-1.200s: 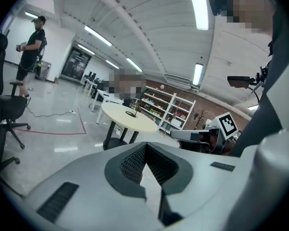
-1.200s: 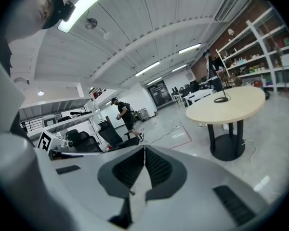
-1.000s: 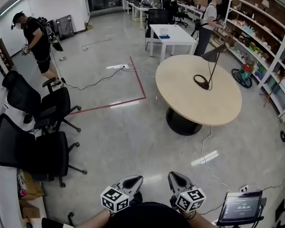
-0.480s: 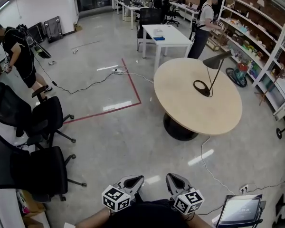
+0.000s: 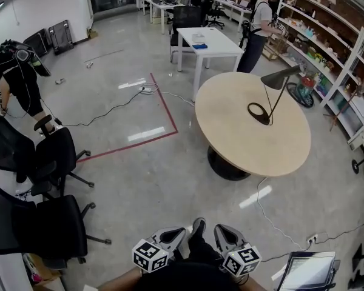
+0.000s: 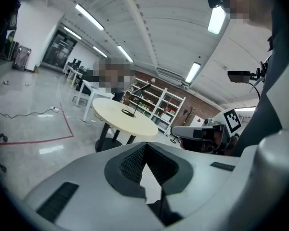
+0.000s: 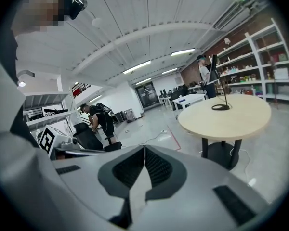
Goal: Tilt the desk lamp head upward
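left tool [image 5: 181, 231]: jaws together, nothing between them; its own view [image 6: 145, 149] shows the ribbed pads meeting in one seam
right tool [image 5: 219, 230]: jaws together, holding nothing; same closed seam in its own view [image 7: 144, 150]
tool position: both low at the bottom of the head view, close to the person's body, side by side, marker cubes facing up, tips aimed towards the round table
desk lamp [image 5: 281, 78]: black, stands on the far right part of the round tabletop [image 5: 242, 147], well apart from both tools
lamp detail: thin stem rises from a ring base [image 5: 250, 108]; the cone head sits at the top, angled down towards the tabletop
lamp in tool views: small and far off in both [image 6: 129, 112] [image 7: 220, 107], untouched
tabletop: light wood, round, on a dark pedestal
floor: glossy grey, red tape line [image 5: 164, 110], white cable [image 5: 273, 220] trailing from under the table
left side: black office chairs [image 5: 39, 223], a person in black [image 5: 15, 77] bending
background: white desk [image 5: 209, 44], a person [image 5: 258, 26] standing at the shelves [image 5: 337, 59]
bottom right: screen on a stand [image 5: 306, 271]
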Demonstrator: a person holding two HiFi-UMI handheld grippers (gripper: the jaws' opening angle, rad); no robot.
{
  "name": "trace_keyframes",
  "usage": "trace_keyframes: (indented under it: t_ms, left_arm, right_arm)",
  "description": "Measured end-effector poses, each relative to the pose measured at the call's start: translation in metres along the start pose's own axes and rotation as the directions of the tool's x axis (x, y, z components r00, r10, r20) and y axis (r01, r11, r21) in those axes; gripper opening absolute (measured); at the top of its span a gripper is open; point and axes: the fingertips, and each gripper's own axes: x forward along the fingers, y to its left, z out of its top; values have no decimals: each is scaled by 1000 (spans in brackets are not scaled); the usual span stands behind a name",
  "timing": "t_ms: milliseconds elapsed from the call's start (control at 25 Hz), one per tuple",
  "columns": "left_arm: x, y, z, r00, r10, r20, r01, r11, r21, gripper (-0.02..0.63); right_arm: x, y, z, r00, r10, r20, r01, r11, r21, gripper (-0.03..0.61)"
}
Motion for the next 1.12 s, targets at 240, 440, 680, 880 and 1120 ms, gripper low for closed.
trace_keyframes:
  t_ms: [240, 440, 680, 880, 1120]
  left_arm:
    - [11, 28, 20, 999, 35, 7, -35, 999, 5, 3]
    - [26, 52, 39, 997, 68, 20, -68, 997, 29, 3]
    - [53, 81, 68, 991, 132, 23, -132, 991, 15, 3]
    - [74, 97, 95, 986, 163, 33, -164, 986, 41, 3]
    - [105, 106, 121, 983, 181, 39, -183, 982, 56, 3]
  right_arm:
    - [36, -9, 16, 1000, 27, -2, -27, 1000, 2, 8]
    - [74, -17, 32, 997, 82, -9, -82, 996, -21, 9]
    - [112, -45, 63, 993, 120, -11, -119, 993, 6, 9]
    - [141, -64, 87, 987, 162, -5, -162, 987, 19, 9]
    - [161, -94, 113, 982, 190, 13, -190, 981, 30, 8]
